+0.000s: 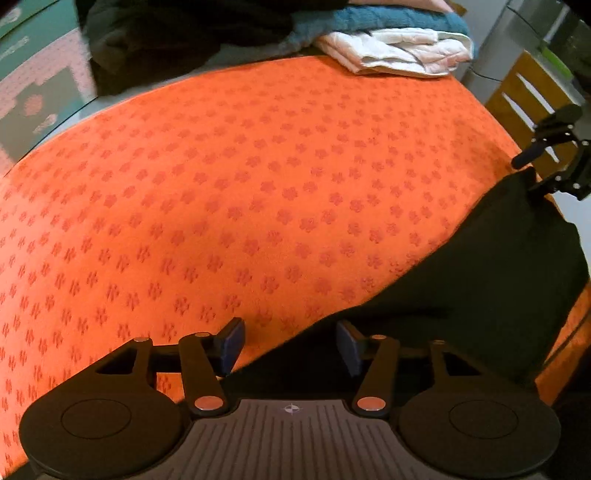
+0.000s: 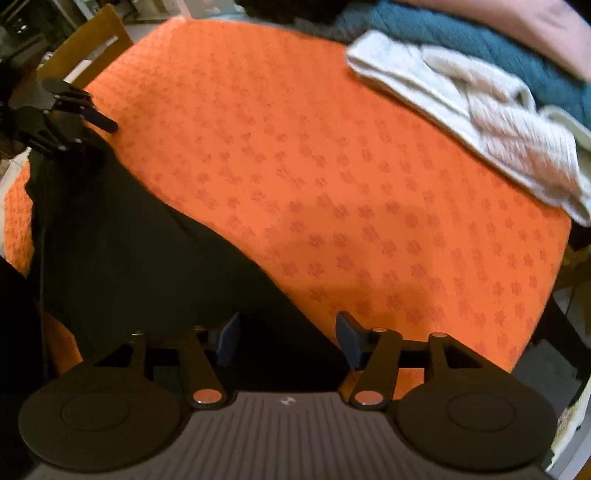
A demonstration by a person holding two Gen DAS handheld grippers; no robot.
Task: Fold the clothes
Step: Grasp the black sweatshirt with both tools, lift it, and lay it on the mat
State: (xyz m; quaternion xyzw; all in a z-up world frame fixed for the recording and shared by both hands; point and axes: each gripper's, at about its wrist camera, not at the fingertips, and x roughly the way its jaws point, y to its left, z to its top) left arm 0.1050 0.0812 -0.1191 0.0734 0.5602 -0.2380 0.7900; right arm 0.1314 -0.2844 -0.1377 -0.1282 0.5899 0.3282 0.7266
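Both grippers are spread wide open right now, nothing pinched between the blue pads on either one. The left gripper (image 1: 290, 345) sits low over the near edge of the table, straddling the line where the dark garment (image 1: 491, 266) meets the orange cloth (image 1: 258, 177) with the little flower print. The right gripper (image 2: 288, 338) is doing much the same from its own side, its left pad over the dark fabric and its right pad over bare orange. The dark garment lies flat along the near edge of the table, stretching from one gripper across to the other, and you can spot each gripper at the far end of it in the other's camera. At the back of the table there's a folded white piece (image 1: 399, 51) next to a teal towel (image 1: 388, 20), plus a dark pile (image 1: 177, 40). A wooden chair (image 1: 528, 96) stands beside the table. No readable writing anywhere, only a small round emblem on each gripper body that's too tiny to make out.
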